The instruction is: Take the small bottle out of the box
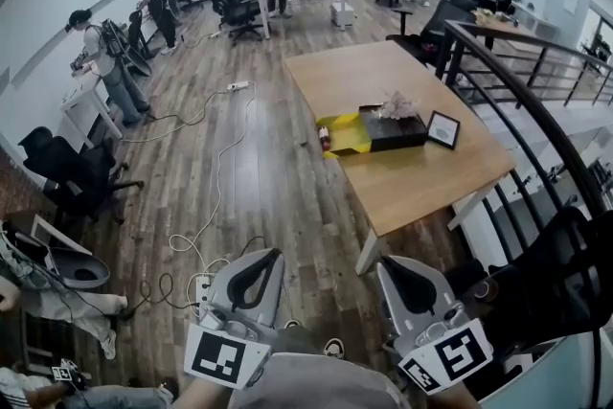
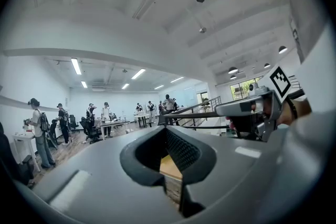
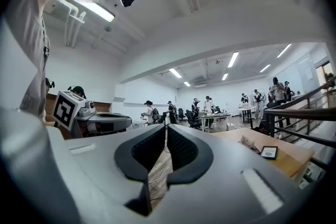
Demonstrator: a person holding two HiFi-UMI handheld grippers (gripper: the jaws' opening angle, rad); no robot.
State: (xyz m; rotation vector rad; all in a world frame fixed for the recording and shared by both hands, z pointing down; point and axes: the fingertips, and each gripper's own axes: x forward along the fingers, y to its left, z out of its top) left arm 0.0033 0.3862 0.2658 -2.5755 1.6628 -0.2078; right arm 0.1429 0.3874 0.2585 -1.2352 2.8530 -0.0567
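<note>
A wooden table (image 1: 402,177) stands well ahead of me. On it lies a box with a yellow open part (image 1: 347,135) and a black part (image 1: 397,131). A small dark bottle (image 1: 325,140) stands upright at the yellow part's left edge. Both grippers hang low and near me, far short of the table. My left gripper (image 1: 269,255) is shut with nothing between its jaws; in its own view its tips (image 2: 166,129) meet. My right gripper (image 1: 392,262) is likewise shut and empty, its tips (image 3: 166,126) together. The box and bottle are hidden in both gripper views.
A small framed picture (image 1: 442,129) and dried flowers (image 1: 397,104) sit by the box. A black stair railing (image 1: 522,91) runs along the right. Cables and a power strip (image 1: 203,287) lie on the wooden floor. Office chairs (image 1: 77,177) and several people stand to the left and back.
</note>
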